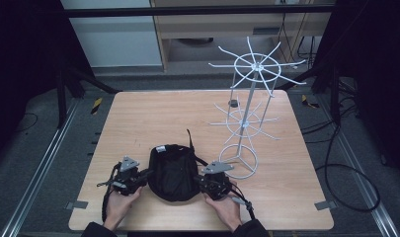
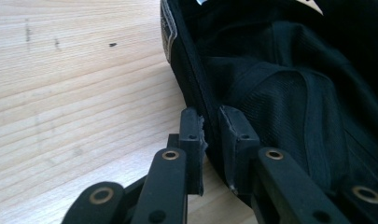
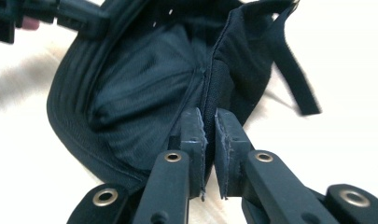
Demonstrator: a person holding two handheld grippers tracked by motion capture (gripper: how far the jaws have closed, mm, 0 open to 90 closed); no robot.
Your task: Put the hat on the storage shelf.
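Observation:
A black cap (image 1: 173,173) lies upside down on the wooden table (image 1: 153,113), near its front edge. My left gripper (image 1: 138,177) is shut on the cap's left rim (image 2: 198,100), which passes between the two pads. At the other side my right gripper (image 1: 203,178) is shut on the right rim (image 3: 213,88), with the cloth pinched between its pads. A black strap (image 3: 294,81) hangs from the cap toward the table. The mesh lining (image 2: 289,98) faces up.
A white wire display rack (image 1: 247,116) with radiating hooks on two tiers stands on a ring base, just right of the cap and close to my right gripper. A small dark clip (image 1: 233,103) hangs on it. Cables lie on the floor at the right.

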